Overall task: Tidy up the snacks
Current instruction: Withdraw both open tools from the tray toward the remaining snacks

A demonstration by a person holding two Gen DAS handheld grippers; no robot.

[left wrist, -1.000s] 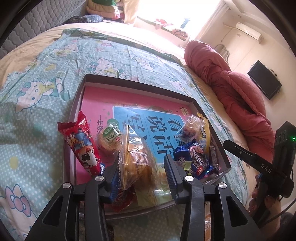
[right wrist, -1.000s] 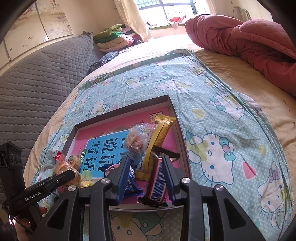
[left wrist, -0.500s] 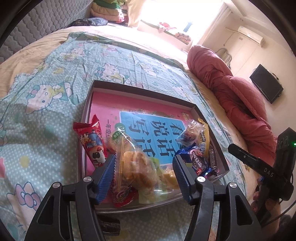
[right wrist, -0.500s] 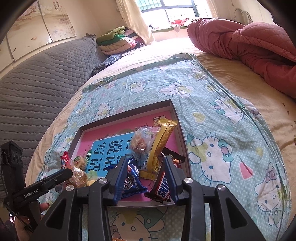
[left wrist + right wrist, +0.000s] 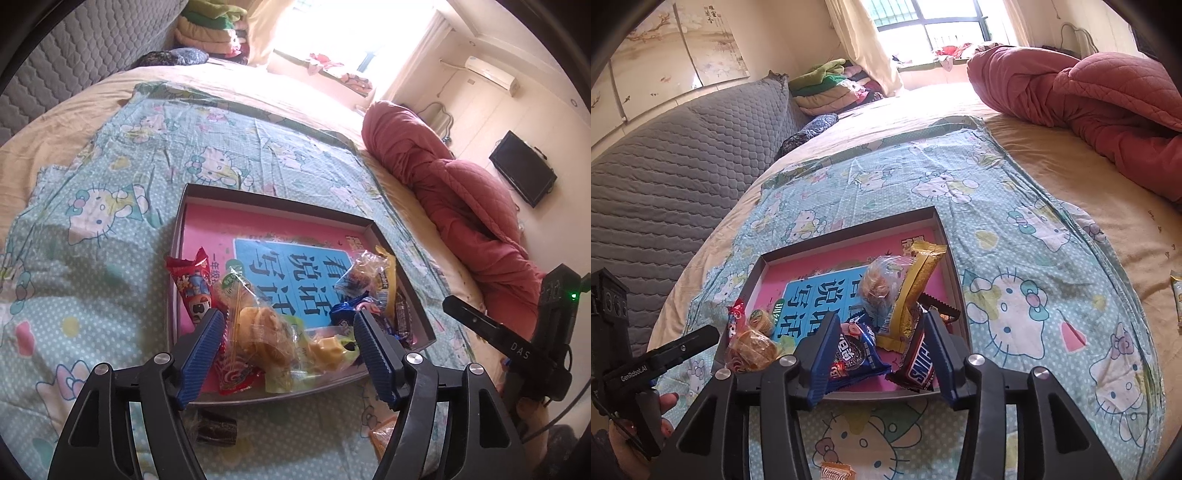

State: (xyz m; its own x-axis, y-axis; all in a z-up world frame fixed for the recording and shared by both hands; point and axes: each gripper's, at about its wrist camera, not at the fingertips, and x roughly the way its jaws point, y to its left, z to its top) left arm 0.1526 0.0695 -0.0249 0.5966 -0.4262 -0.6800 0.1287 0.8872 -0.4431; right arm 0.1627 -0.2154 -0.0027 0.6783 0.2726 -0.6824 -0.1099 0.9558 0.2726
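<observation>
Left gripper point(image 5: 286, 341) jaws just opened wide, clear pastry bag point(image 5: 260, 334) lying free between them in tray point(image 5: 280, 201). Right gripper point(image 5: 879, 345) jaws just opening, Snickers bar point(image 5: 918, 365) released by right jaw. Dark candy point(image 5: 216, 430) below left jaws, outside tray, not yet sorted.

- The shallow box point(image 5: 943, 236) lies on the cartoon-print sheet point(image 5: 1027, 258), on the bed.
- Snacks sit along the box's near edge: Snickers bar point(image 5: 919, 363) at right, Oreo pack point(image 5: 855, 356) left of it, clear pastry bag point(image 5: 258, 330) further left.
- A small wrapped item point(image 5: 216, 430), perhaps candy, lies outside, before the box.
- The quilt point(image 5: 1089, 99) is heaped behind, right.
</observation>
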